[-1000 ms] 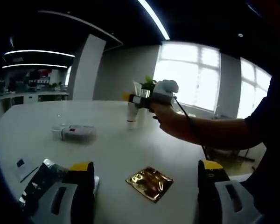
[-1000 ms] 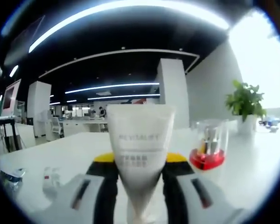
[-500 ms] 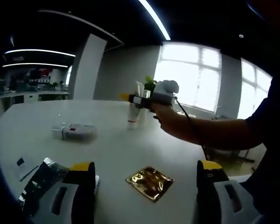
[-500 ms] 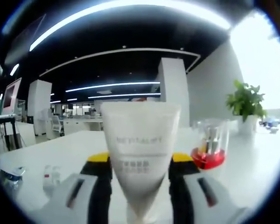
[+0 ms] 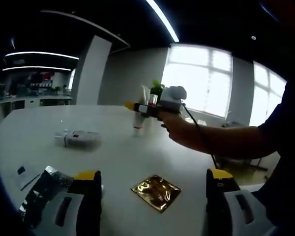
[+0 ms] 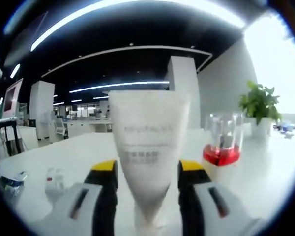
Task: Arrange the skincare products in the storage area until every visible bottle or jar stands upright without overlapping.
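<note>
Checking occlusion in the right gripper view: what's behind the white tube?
Behind the white tube, to its right, a clear bottle with a red base stands upright on the white table, a potted plant farther back. Whatever lies directly behind the tube is hidden.

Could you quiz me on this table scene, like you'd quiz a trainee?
1. True or false: the white tube stands upright between the right claw's jaws.
2. What lies on the table between the left claw's jaws?
A. a gold sachet
B. a red jar
C. a plant
3. Fill in: beside the tube stands a clear jar with a ___ base.

Key
1. True.
2. A.
3. Red.
</note>
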